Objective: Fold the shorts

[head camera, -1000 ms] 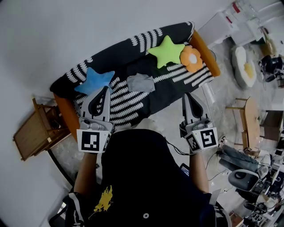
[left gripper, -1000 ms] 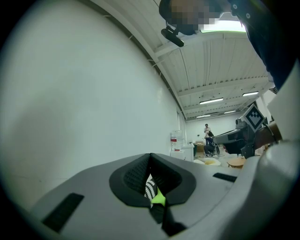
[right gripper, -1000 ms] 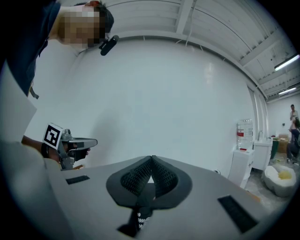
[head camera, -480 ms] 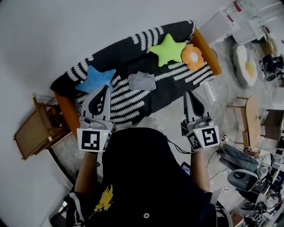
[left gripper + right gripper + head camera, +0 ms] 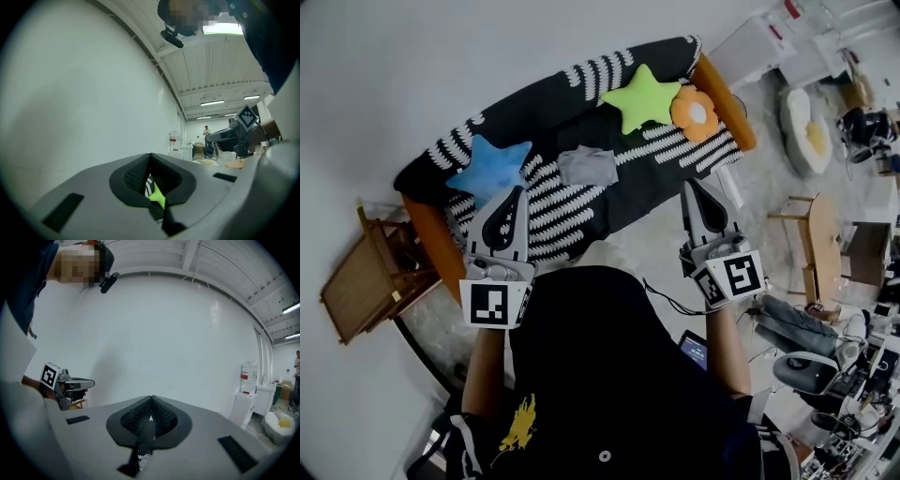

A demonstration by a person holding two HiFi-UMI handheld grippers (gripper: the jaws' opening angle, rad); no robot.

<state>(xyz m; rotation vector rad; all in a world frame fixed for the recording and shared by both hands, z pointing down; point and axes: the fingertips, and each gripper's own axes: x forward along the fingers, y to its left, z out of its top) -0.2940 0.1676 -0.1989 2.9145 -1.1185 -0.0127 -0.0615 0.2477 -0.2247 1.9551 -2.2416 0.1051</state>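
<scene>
Grey shorts [image 5: 588, 166] lie as small lump on sofa [image 5: 581, 217]; folded or merely bunched, cannot tell. Left tool [image 5: 517, 191], right tool [image 5: 687, 186] pressed together, empty, well apart from shorts.

Grey shorts [image 5: 588, 166] soft matt cloth, sofa [image 5: 605, 202] w/ woven cover (green star cushion [image 5: 643, 97] plush), side table [image 5: 366, 286] wood.

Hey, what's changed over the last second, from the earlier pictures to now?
Almost nothing: the head view shifted slightly, so the sofa shows a bit higher. Nothing was grabbed or released. Left tongs and right tongs stay shut and empty short of the sofa; the grey shorts lie untouched on it.
</scene>
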